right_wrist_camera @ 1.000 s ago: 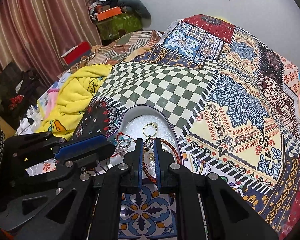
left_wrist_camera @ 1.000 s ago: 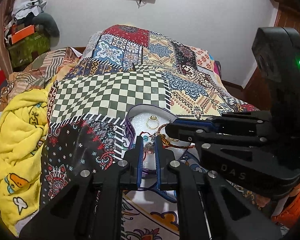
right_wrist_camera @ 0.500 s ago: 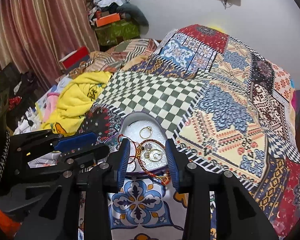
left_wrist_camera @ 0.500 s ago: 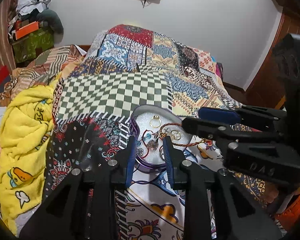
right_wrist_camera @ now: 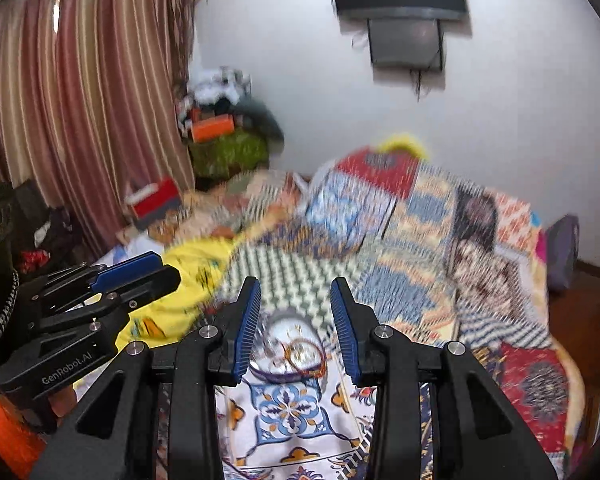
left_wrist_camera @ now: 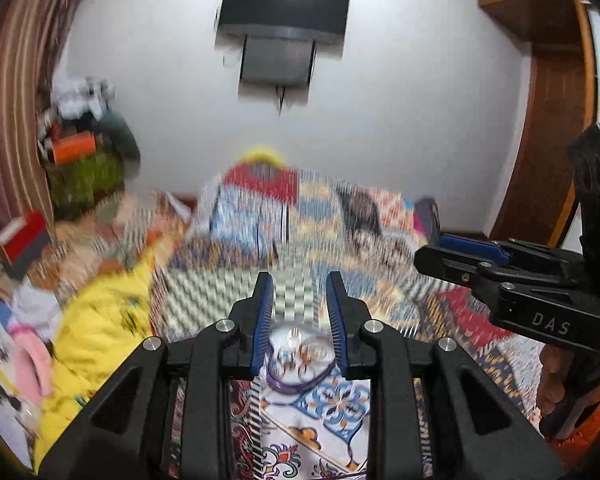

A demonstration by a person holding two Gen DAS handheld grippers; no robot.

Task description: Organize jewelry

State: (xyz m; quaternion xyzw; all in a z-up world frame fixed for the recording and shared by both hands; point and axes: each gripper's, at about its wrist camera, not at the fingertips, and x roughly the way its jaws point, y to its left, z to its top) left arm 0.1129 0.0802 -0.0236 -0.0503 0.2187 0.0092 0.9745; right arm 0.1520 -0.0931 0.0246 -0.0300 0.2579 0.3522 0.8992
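A small round tin (left_wrist_camera: 284,382) with a purple rim lies on the patterned bedspread and holds a gold ring (left_wrist_camera: 293,335), a red cord bracelet (right_wrist_camera: 314,364) and other small pieces, all blurred. It also shows in the right wrist view (right_wrist_camera: 278,374). My left gripper (left_wrist_camera: 299,284) is open and empty, raised above and behind the tin. My right gripper (right_wrist_camera: 296,290) is open and empty, also raised above the tin. Each gripper shows in the other's view, the right one (left_wrist_camera: 460,256) and the left one (right_wrist_camera: 140,270).
The patchwork bedspread (right_wrist_camera: 420,240) covers the bed. A yellow towel (left_wrist_camera: 100,320) lies at the left. A pile of boxes and clothes (right_wrist_camera: 220,128) stands by the striped curtain (right_wrist_camera: 80,120). A wall TV (left_wrist_camera: 284,4) hangs ahead. A wooden door frame (left_wrist_camera: 548,120) is right.
Both grippers went from shut to open, then lifted and pulled back from the tin. The views tilted up toward the wall. The jewelry stays in the tin.
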